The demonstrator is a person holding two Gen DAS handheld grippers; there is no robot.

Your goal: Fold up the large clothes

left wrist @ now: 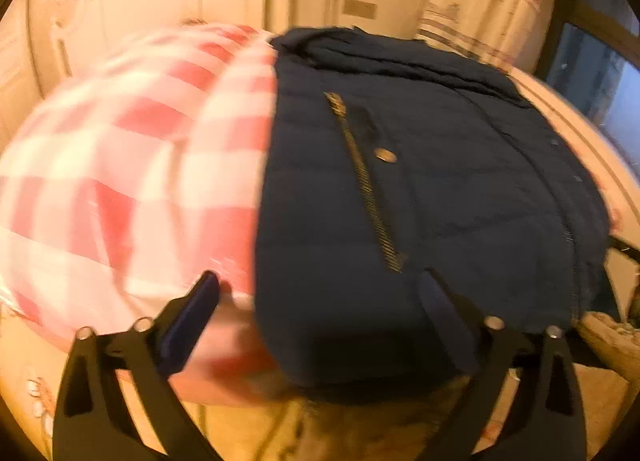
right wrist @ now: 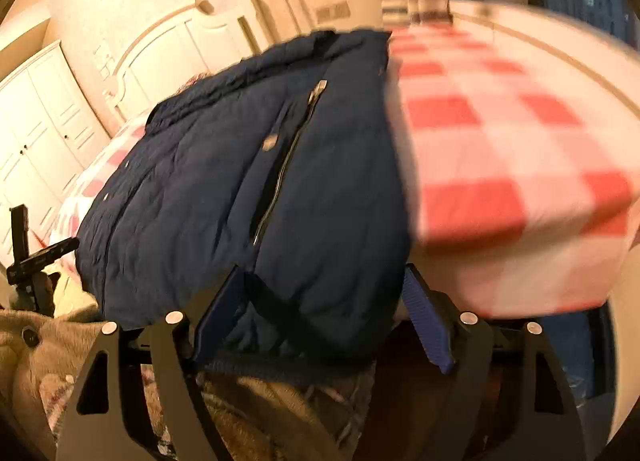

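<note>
Both grippers, left gripper (left wrist: 320, 301) and right gripper (right wrist: 324, 289), have jaws apart. The navy jacket (left wrist: 420, 181) lies on the checked bed (left wrist: 120, 161), its near edge between the jaws, probably for grasping.

Your left wrist camera sits low at the foot edge of the bed (left wrist: 120, 165), looking forward between its gripper's fingers (left wrist: 188, 325) toward the headboard (left wrist: 160, 1). It is close to the navy jacket (left wrist: 440, 181), which fills the right half of the view. Your right wrist camera looks the same way from the same foot edge, equally close, with the jacket (right wrist: 224, 189) left of centre. Both views share the jacket, the checked bed cover and the headboard (right wrist: 168, 45).
</note>
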